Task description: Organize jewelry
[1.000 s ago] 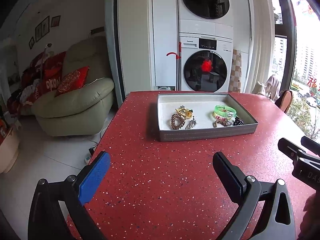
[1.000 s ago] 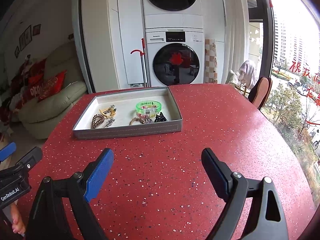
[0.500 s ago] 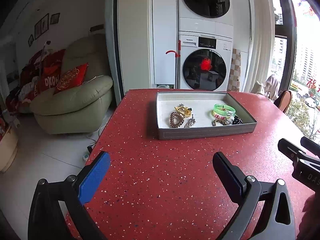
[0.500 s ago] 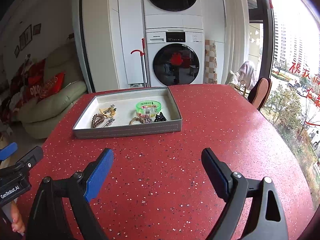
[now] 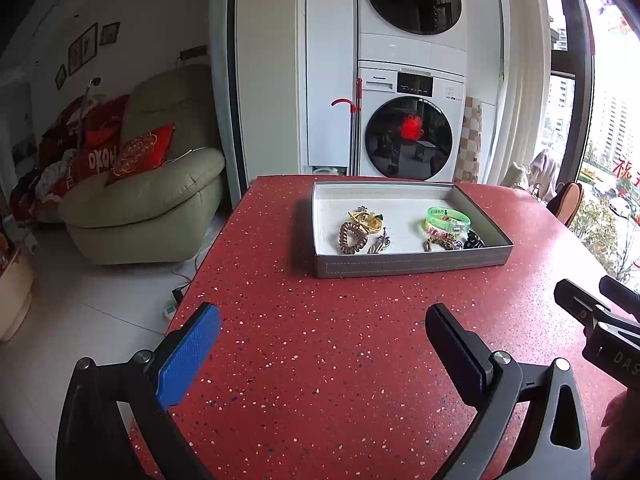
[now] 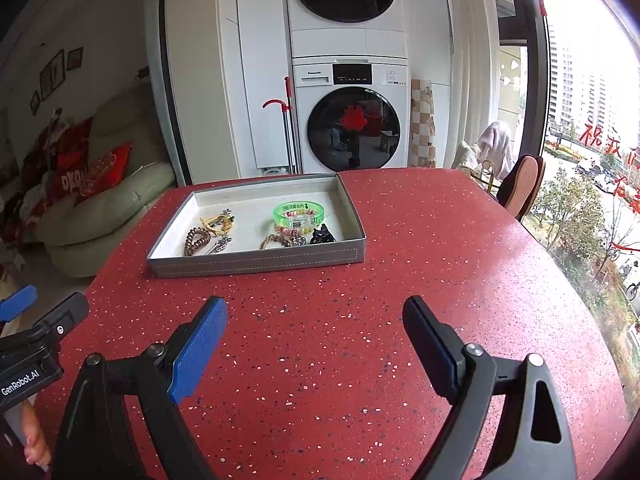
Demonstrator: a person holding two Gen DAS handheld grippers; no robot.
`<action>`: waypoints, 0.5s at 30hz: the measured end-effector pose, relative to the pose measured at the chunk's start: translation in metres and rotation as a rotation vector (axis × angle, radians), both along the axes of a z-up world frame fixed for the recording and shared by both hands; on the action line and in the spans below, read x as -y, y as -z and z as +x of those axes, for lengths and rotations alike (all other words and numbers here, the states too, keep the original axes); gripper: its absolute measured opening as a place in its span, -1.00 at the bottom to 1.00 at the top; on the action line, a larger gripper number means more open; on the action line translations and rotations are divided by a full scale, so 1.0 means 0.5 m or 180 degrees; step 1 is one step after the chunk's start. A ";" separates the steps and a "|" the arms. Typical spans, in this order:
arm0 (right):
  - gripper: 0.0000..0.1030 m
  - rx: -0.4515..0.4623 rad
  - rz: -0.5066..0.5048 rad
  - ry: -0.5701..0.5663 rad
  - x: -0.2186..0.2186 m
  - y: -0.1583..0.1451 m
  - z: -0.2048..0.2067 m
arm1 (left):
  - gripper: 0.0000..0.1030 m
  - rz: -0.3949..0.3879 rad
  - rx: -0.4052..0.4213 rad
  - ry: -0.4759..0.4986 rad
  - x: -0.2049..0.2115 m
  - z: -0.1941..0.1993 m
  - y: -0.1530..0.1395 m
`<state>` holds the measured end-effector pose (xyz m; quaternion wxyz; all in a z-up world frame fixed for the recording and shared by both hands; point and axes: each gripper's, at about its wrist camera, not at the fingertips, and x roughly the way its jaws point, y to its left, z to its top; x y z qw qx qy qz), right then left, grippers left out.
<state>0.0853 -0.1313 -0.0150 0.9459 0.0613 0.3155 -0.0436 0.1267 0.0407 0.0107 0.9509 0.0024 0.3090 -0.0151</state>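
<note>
Hovering over the red speckled table (image 5: 320,360), the left gripper (image 5: 322,324) has its jaws spread wide with nothing between them, one blue pad and one black finger framing bare tabletop. The right gripper (image 6: 314,318) hangs the same way, jaws far apart and empty, just beside the left one; each shows at the edge of the other's view.

Beyond both grippers, and well apart from them, a shallow grey tray (image 5: 412,266) sits on the table near its far edge. All the jewelry lies inside the tray, in two loose groups. Toward the tray's left half rest a brown spiral hair tie (image 5: 352,238), a gold-coloured piece (image 5: 366,218) touching it on the far side, and a small silver ornament (image 5: 380,242) just beside it toward the tray's middle. Toward the tray's right half lies a translucent green bangle (image 6: 298,214), with a beaded bracelet (image 6: 280,240) at its near side and a small black clip (image 6: 323,235) close to the tray's right wall.

Behind the tray stand a stacked washer and dryer (image 6: 352,116); left of the tray, off the table, is a pale green sofa (image 5: 152,204).
</note>
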 end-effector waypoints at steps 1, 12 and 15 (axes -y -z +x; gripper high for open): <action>0.78 -0.0001 -0.0001 -0.0002 0.000 0.000 0.000 | 1.00 -0.0002 -0.0004 -0.0004 0.000 0.001 0.000; 0.78 -0.0007 -0.0009 0.0010 -0.002 0.003 0.000 | 1.00 -0.0010 -0.0018 -0.0004 -0.001 0.001 0.002; 0.78 -0.0011 -0.0008 0.0008 -0.002 0.003 0.000 | 1.00 -0.0010 -0.0020 -0.0002 -0.001 0.001 0.002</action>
